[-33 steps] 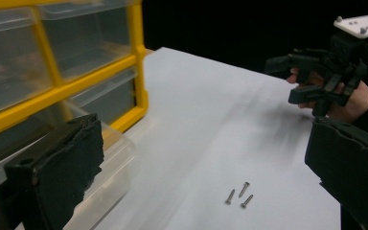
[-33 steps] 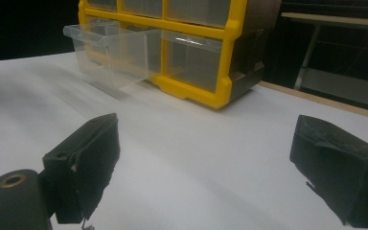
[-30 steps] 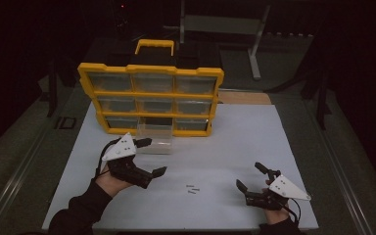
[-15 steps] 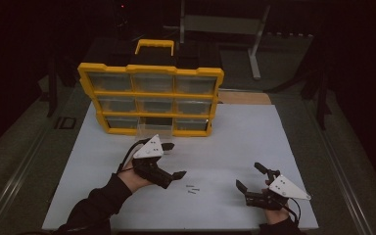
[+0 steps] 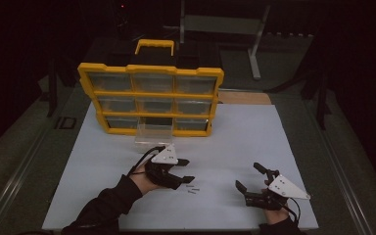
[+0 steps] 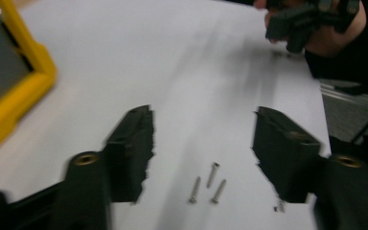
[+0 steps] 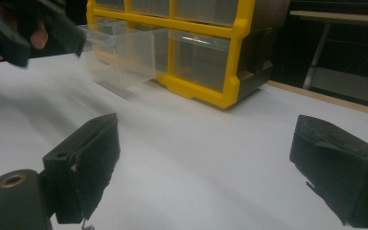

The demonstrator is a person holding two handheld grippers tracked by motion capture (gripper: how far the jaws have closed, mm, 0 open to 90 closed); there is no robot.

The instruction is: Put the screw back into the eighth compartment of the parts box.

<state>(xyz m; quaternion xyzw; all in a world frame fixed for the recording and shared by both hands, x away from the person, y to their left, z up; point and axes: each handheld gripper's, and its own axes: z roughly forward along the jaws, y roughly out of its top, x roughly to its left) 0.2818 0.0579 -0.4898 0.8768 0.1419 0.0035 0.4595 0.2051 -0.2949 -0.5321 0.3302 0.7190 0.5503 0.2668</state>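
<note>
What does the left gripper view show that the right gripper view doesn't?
Left gripper view: three small screws lie on the white sheet between the left gripper and its open jaws, which have just been closing with nothing clamped yet. The right gripper sits farther off.

Right gripper view: a clear drawer pulled out of the organizer, plus the right gripper's own open jaws.

Both: the white sheet and the yellow organizer.

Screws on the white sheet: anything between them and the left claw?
Nothing visible. The three screws lie on bare sheet between the left claw's jaws, which have just been closing but don't touch them yet. The right claw sits off to the side.
</note>
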